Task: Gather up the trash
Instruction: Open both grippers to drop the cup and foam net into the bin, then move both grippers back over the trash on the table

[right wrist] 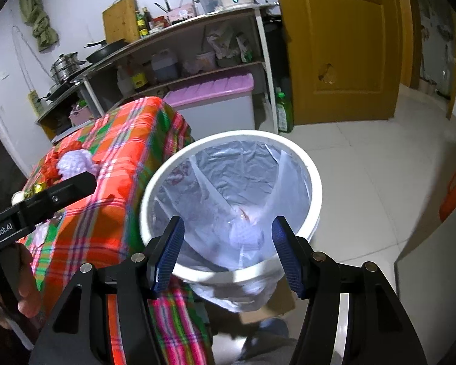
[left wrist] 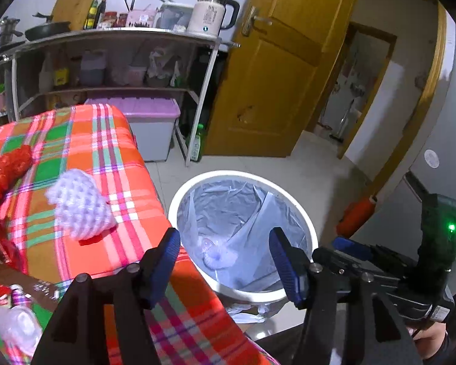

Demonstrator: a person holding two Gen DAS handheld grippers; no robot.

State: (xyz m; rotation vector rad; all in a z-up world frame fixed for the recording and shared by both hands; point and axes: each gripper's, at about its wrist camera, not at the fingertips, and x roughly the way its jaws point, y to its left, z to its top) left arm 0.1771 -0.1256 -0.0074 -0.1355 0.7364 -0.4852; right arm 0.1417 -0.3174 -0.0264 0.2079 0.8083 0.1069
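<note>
A white trash bin (left wrist: 237,174) (right wrist: 228,135) with a clear liner stands on the floor beside the plaid-covered table (left wrist: 106,152) (right wrist: 130,127). A white foam net (left wrist: 215,252) (right wrist: 246,234) lies at the bin's bottom. My left gripper (left wrist: 225,237) hangs open over the bin's near rim with nothing between its fingers. My right gripper (right wrist: 228,223) is also open and empty above the bin. On the table lie another foam net (left wrist: 79,210) (right wrist: 76,162), a red mesh bag (left wrist: 6,167) (right wrist: 51,164) and a clear plastic bottle (left wrist: 15,325).
A metal shelf rack (left wrist: 112,35) with a kettle (left wrist: 209,15) and cookware stands behind the table. A purple-lidded storage box (left wrist: 149,115) and a green bottle (left wrist: 197,144) sit on the floor by a wooden door (left wrist: 276,76). An orange item (left wrist: 355,213) lies right of the bin.
</note>
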